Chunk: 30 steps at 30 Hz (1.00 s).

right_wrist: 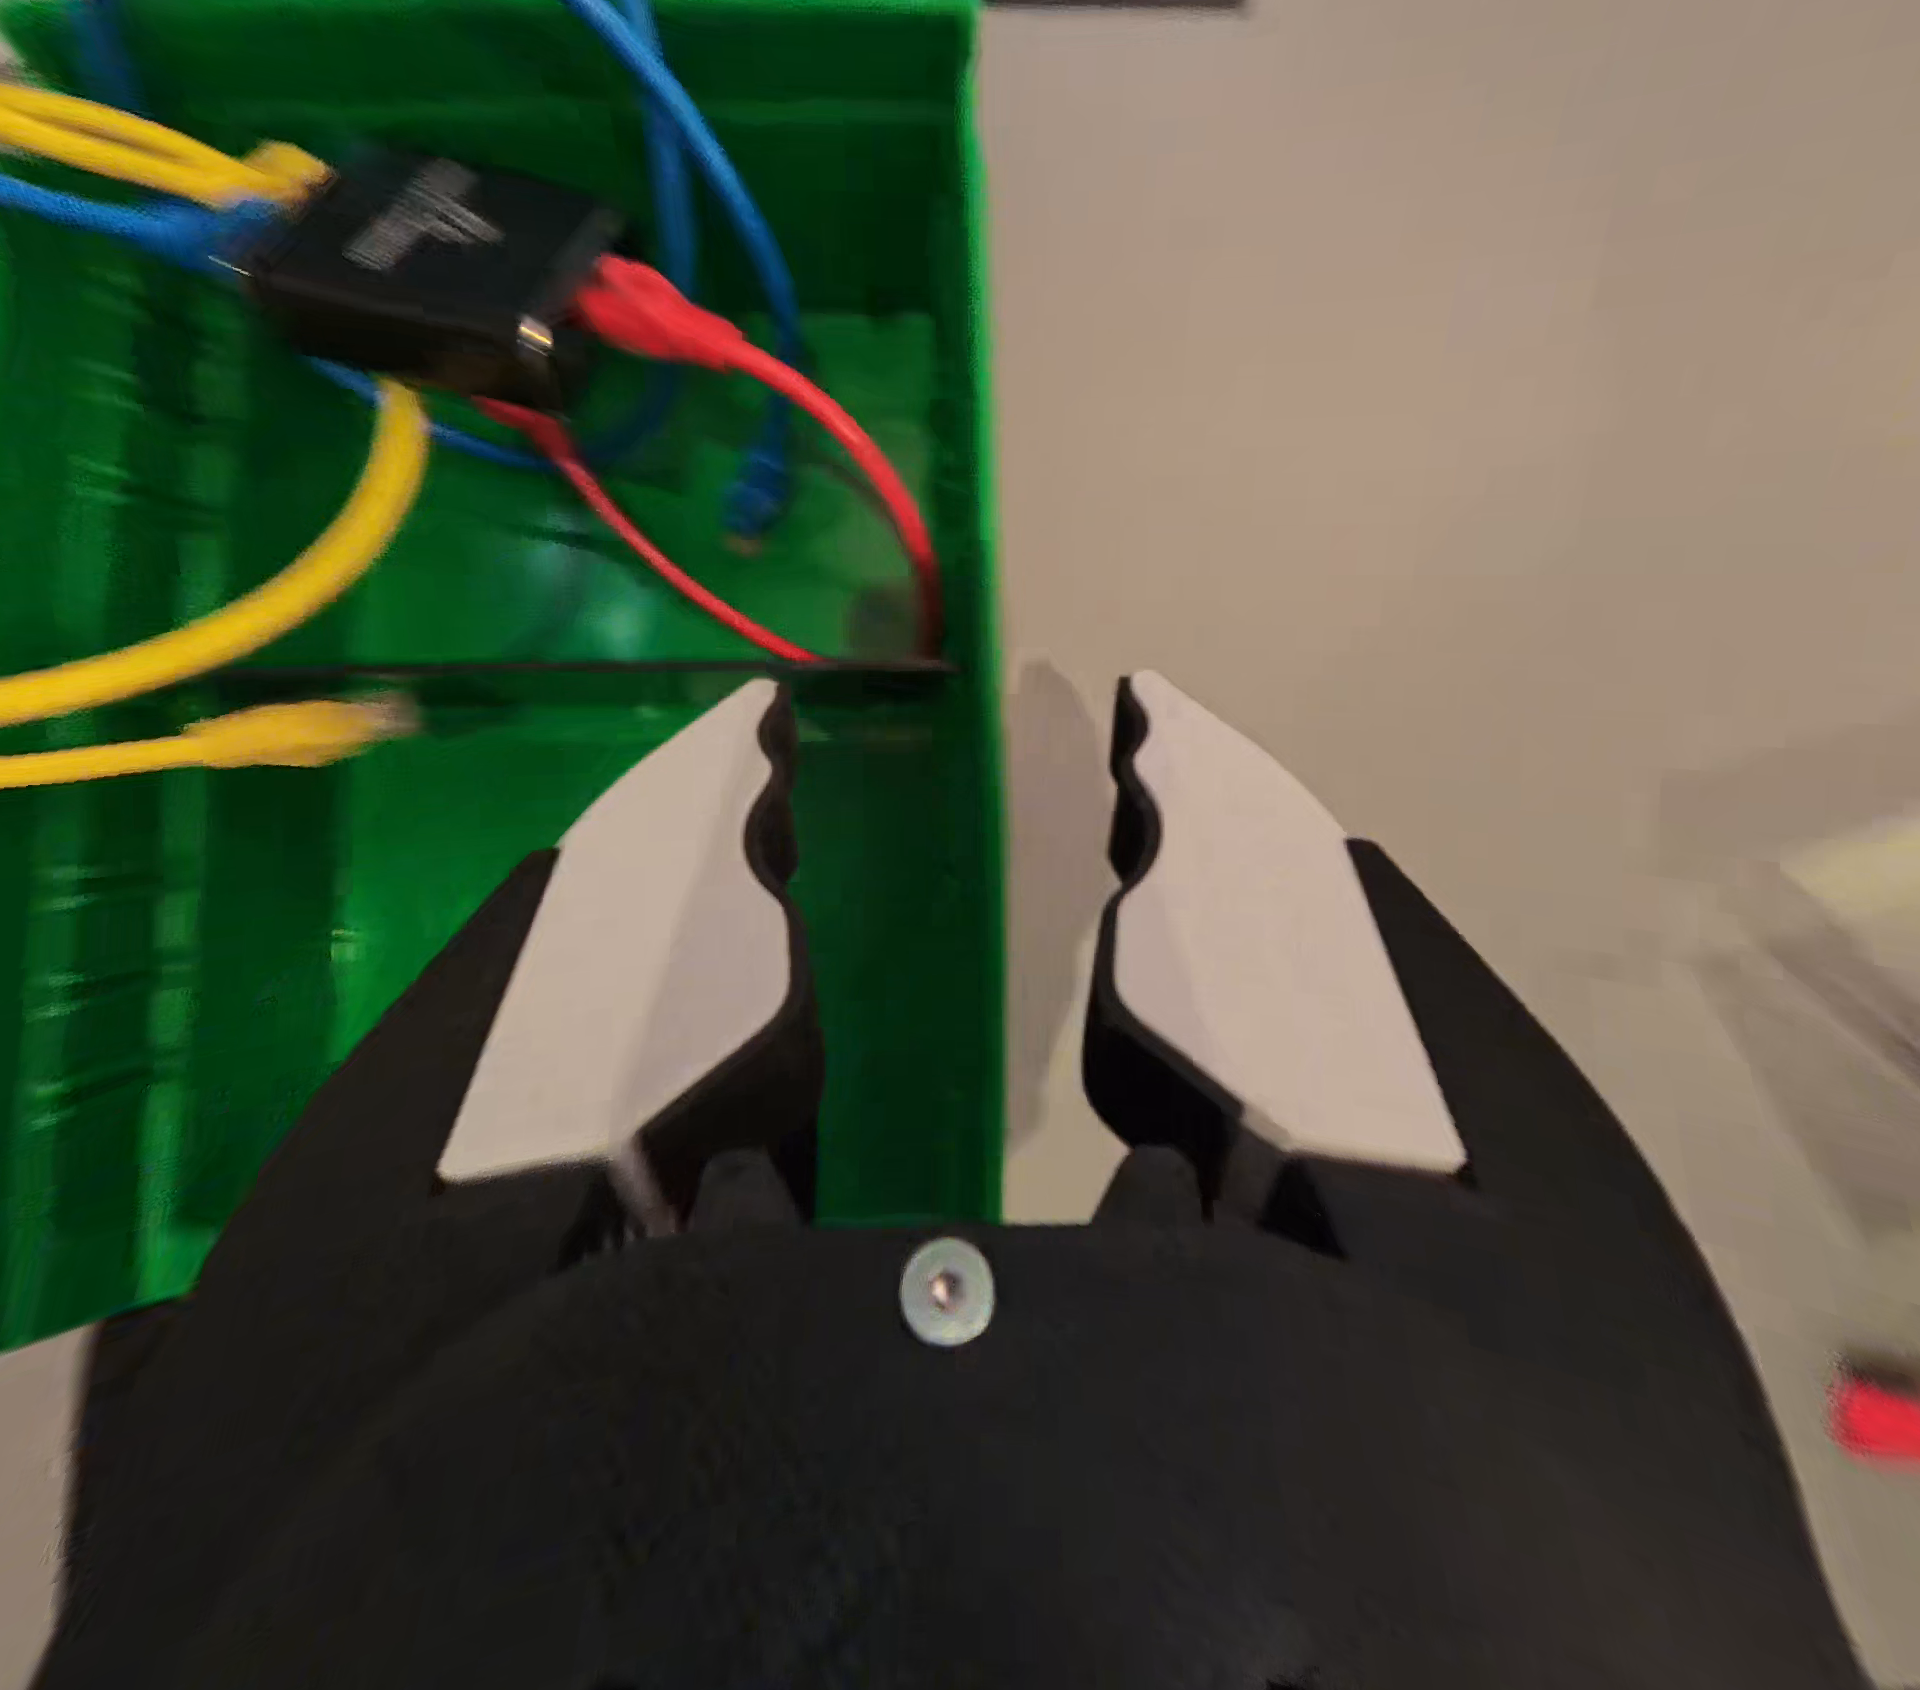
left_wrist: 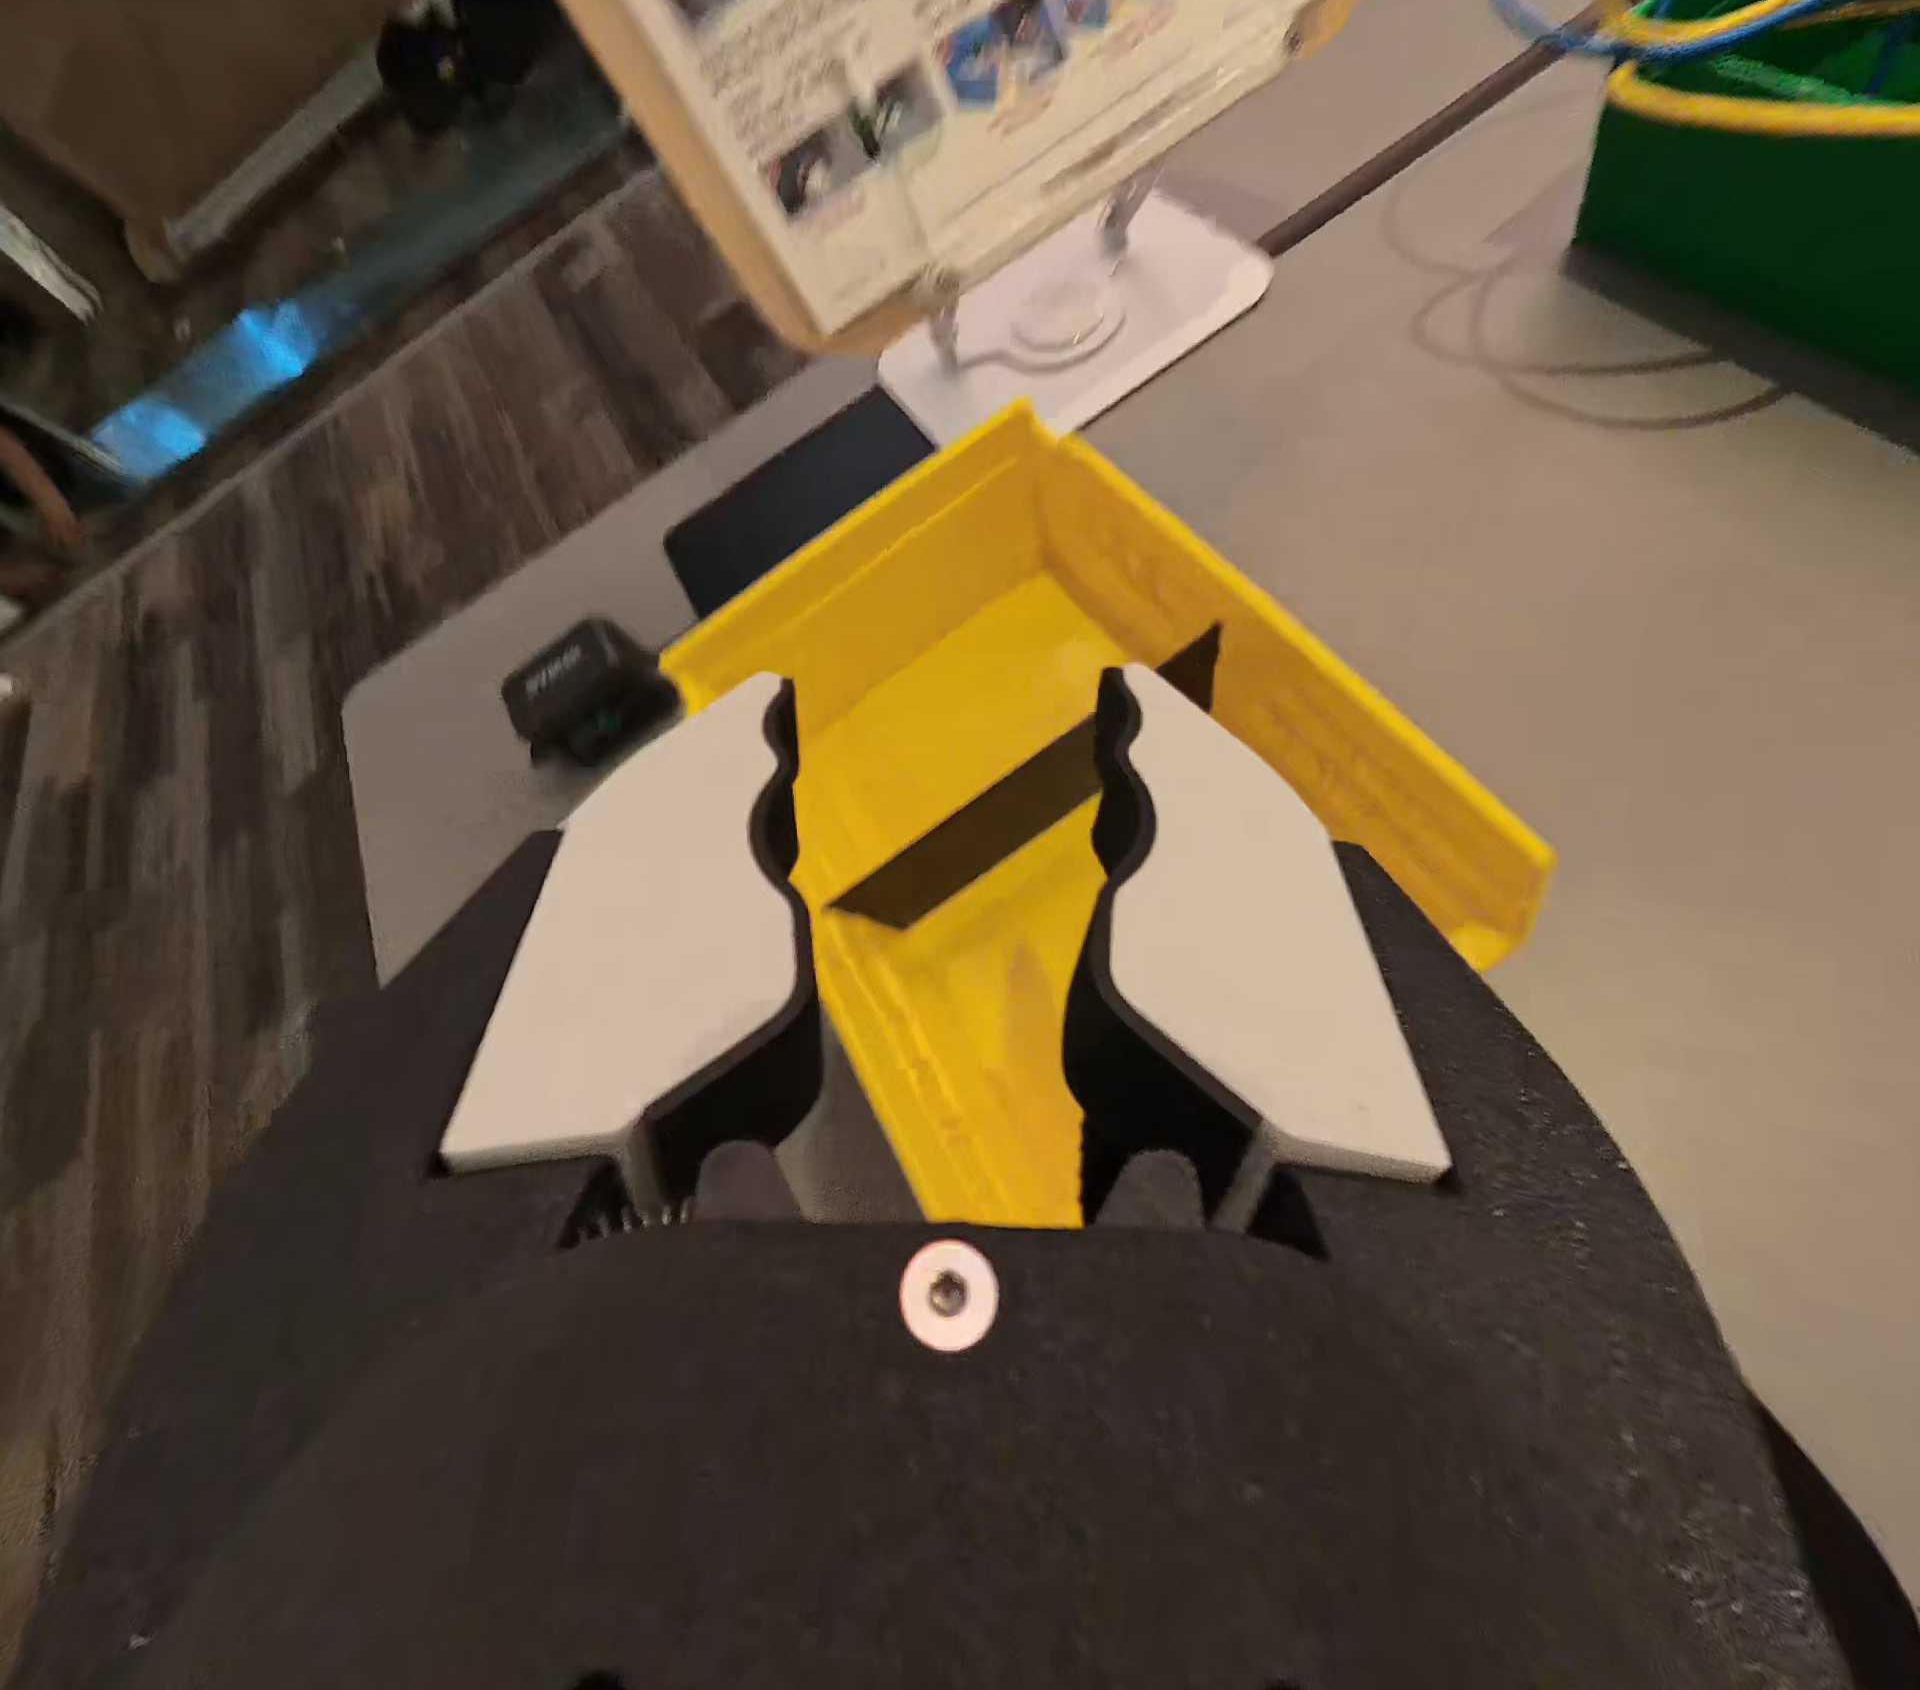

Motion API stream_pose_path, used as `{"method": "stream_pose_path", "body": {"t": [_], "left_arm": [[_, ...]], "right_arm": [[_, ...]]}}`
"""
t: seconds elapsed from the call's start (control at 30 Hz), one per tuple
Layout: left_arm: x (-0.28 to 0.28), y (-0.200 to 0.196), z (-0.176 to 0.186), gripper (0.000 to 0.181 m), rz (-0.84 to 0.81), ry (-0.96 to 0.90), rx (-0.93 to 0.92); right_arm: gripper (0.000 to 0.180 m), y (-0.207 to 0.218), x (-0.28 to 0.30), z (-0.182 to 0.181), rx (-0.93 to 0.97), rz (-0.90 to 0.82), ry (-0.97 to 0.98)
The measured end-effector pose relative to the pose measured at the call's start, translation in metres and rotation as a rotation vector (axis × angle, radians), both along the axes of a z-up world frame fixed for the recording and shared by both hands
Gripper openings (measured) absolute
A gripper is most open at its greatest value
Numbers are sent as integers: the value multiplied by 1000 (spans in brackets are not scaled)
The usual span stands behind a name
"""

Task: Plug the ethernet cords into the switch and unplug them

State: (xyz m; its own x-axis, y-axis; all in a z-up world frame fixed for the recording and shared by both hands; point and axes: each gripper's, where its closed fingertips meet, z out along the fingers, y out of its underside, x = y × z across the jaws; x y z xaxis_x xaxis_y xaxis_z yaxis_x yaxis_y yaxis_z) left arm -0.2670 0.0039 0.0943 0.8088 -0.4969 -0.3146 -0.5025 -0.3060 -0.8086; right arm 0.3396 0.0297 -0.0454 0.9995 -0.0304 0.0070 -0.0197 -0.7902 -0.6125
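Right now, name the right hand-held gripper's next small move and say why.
Probably shift left over the green bin. The right hand-held gripper is open and empty, straddling the bin's right wall, while the switch and loose yellow plug lie further left.

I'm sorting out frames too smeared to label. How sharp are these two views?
Left wrist view: the left gripper is crisp, the yellow bin slightly soft, the instruction sheet motion-blurred. Right wrist view: the switch, cords and green bin are smeared; the right gripper stays sharp.
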Motion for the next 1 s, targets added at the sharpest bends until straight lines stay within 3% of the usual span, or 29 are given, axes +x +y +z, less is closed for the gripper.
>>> {"method": "stream_pose_path", "body": {"t": [0.03,0.17,0.23,0.4,0.47,0.6,0.77,1.0], "left_arm": [[-14,1,-12,56,38,-1,-23],[-68,20,-54,61,266,101,-200],[-69,24,-69,59,277,84,-304],[-86,36,-99,58,333,143,-397],[-91,36,-117,57,334,113,-475],[-112,32,-150,58,389,86,-628],[-105,30,-169,50,333,-86,-757],[-89,23,-186,37,259,-112,-891]], "right_arm": [[63,-3,7,-5,-34,-27,-41],[64,-16,13,-28,-138,-29,-21],[59,-27,20,-45,-214,-36,-4],[18,-31,0,-60,-262,26,271],[11,-32,-5,-66,-294,29,318],[6,-38,-7,-79,-421,70,186],[8,-37,-33,-79,-472,142,201],[9,-34,-64,-78,-546,191,160]]}}
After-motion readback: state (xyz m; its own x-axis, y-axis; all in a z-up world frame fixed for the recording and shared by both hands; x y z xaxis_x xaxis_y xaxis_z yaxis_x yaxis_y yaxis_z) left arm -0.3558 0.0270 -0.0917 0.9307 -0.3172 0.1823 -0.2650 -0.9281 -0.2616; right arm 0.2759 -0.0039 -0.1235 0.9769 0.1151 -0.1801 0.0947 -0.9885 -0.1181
